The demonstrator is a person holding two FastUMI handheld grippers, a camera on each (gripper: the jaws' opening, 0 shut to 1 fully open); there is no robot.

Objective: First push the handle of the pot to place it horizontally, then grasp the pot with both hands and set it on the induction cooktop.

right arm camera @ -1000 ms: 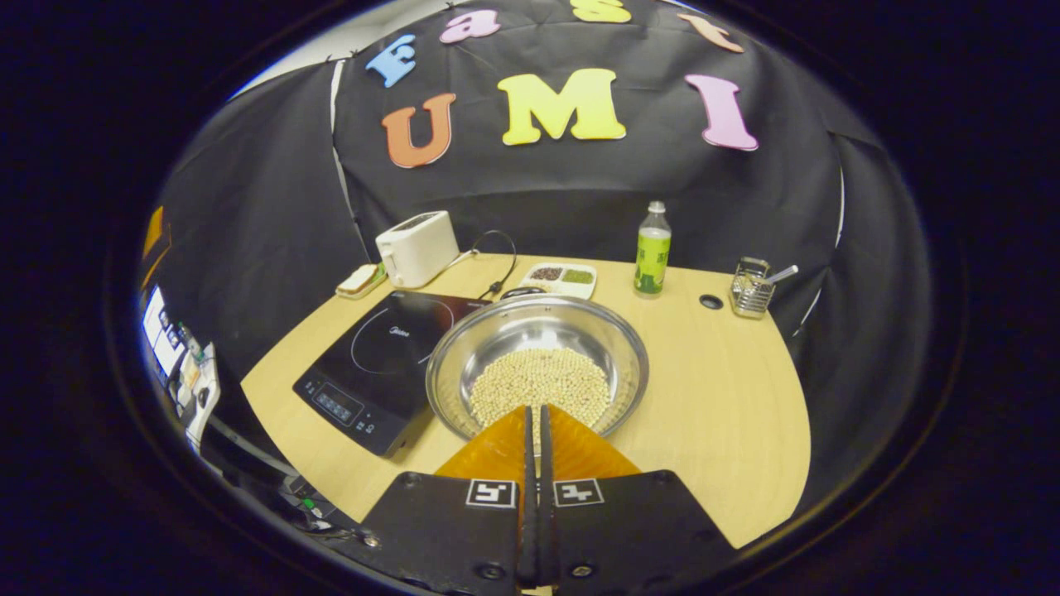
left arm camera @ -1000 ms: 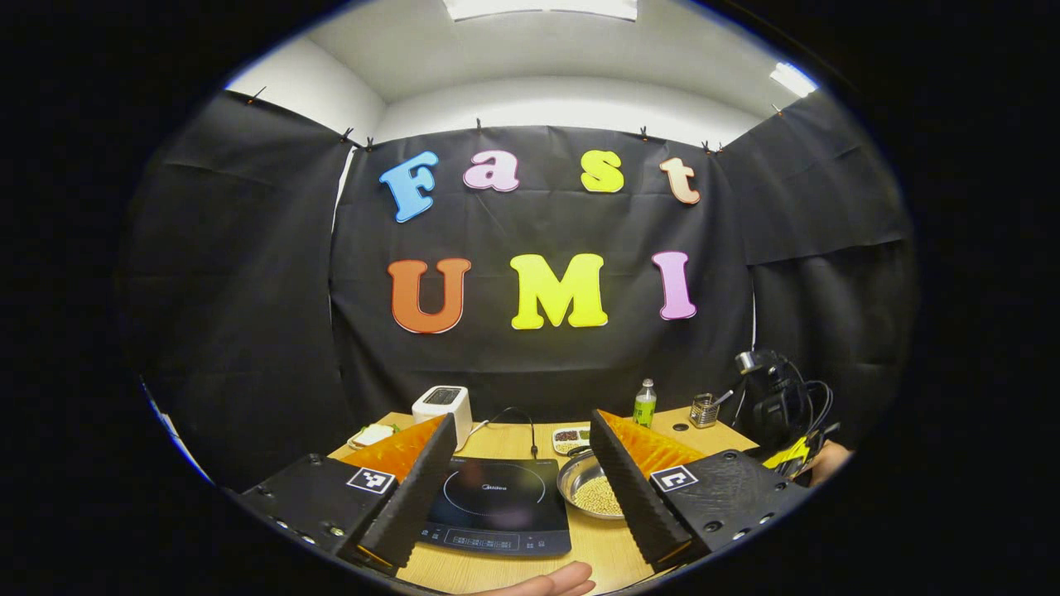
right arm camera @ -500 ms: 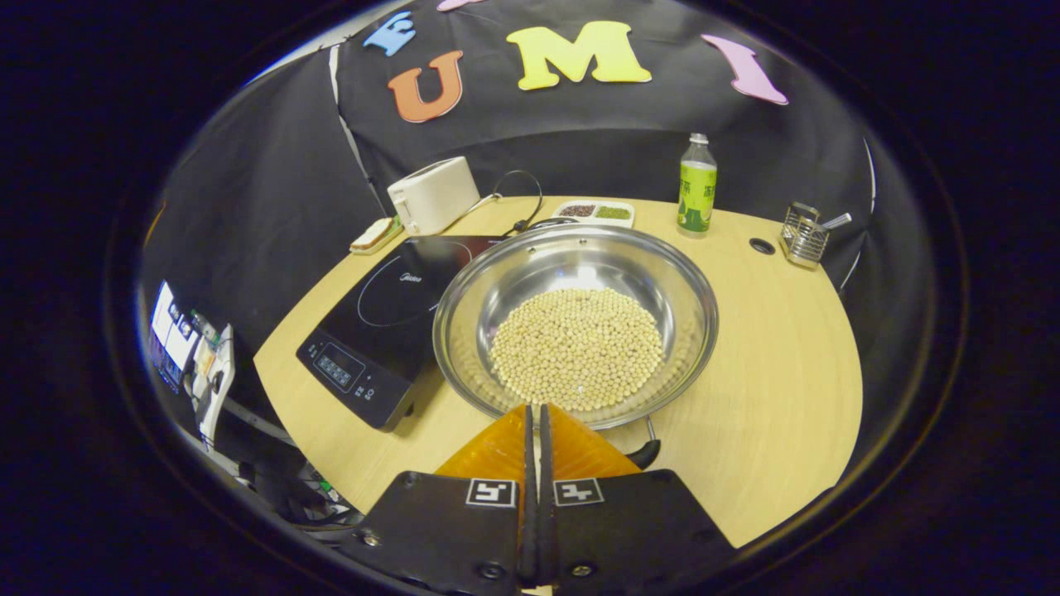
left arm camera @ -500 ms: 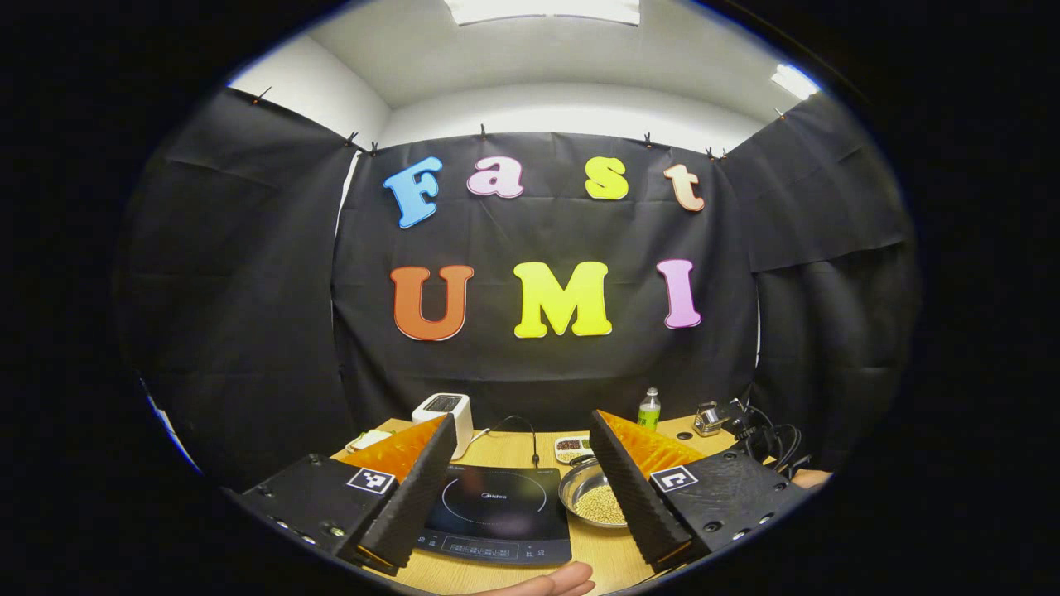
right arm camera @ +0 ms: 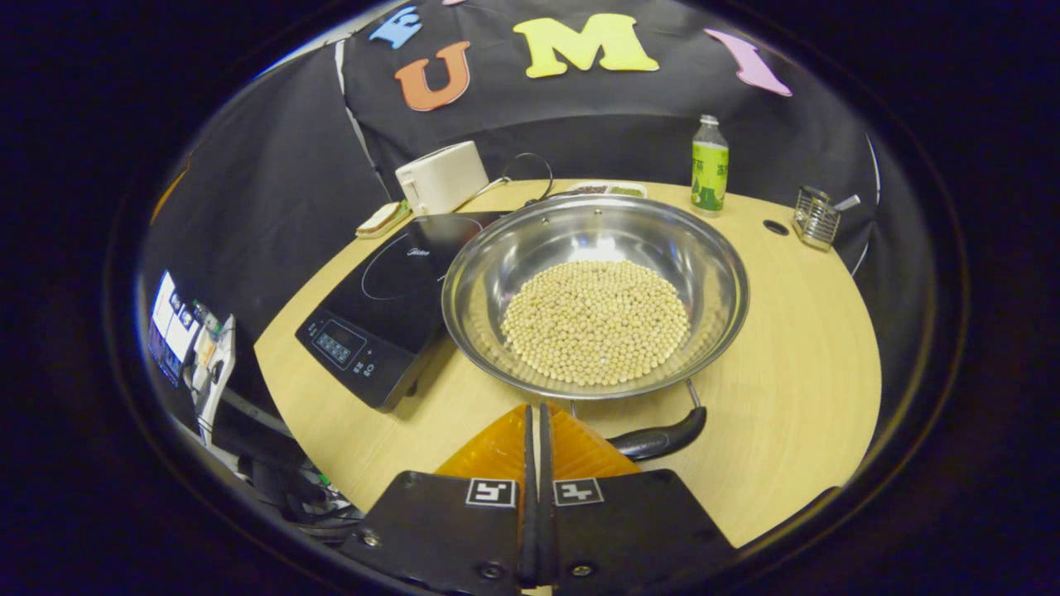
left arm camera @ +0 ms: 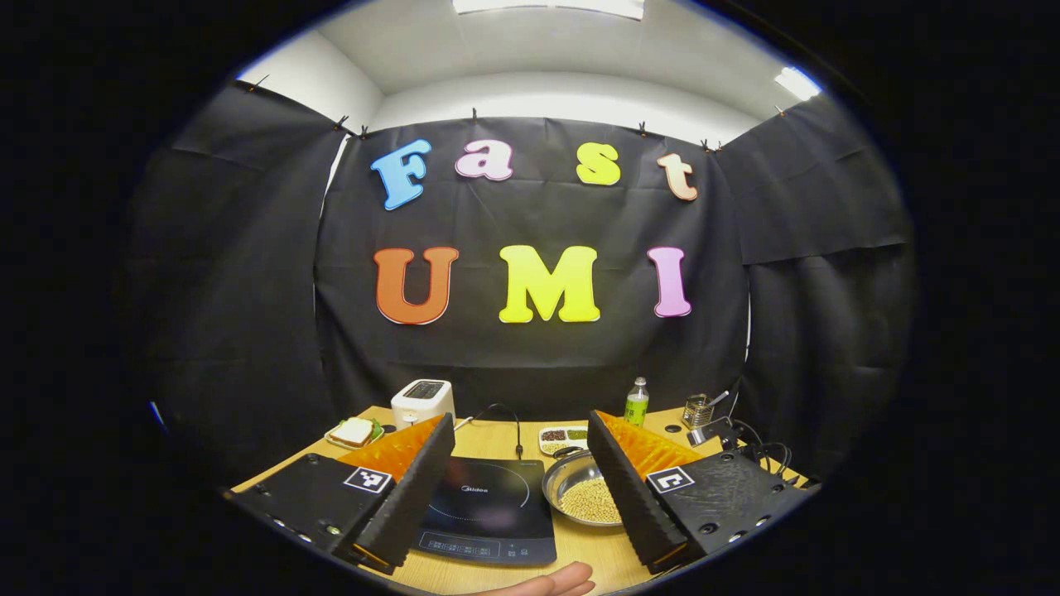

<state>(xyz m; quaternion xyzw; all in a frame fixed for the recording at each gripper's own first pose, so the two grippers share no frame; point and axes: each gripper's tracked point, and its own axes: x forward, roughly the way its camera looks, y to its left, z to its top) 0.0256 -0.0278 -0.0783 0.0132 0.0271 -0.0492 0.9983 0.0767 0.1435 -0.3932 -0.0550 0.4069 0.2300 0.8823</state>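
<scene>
In the right gripper view a steel pot (right arm camera: pixel 522 248) holding pale beans stands on the wooden table, right of the black induction cooktop (right arm camera: pixel 389 290) and overlapping its edge. The pot's black near handle (right arm camera: pixel 662 439) lies across just beyond my right gripper (right arm camera: pixel 534 411), which is shut with nothing between its fingers; the handle's left end is hidden behind them. In the left gripper view my left gripper (left arm camera: pixel 520 429) is open and held above the table's near side, with the cooktop (left arm camera: pixel 489 505) between its fingers and the pot (left arm camera: pixel 565 480) beside the right finger.
At the back stand a white toaster (right arm camera: pixel 441 175), a sandwich plate (right arm camera: pixel 381 219), a sectioned dish (right arm camera: pixel 609 189), a green-labelled bottle (right arm camera: pixel 710 165) and a wire utensil holder (right arm camera: pixel 816 218). A power cord (right arm camera: pixel 530 170) runs behind the cooktop. A fingertip (left arm camera: pixel 551 579) shows at the bottom.
My right gripper has come forward and down towards the pot, which now looks larger, and the near handle has come into sight. The left gripper has shifted slightly and stays open.
</scene>
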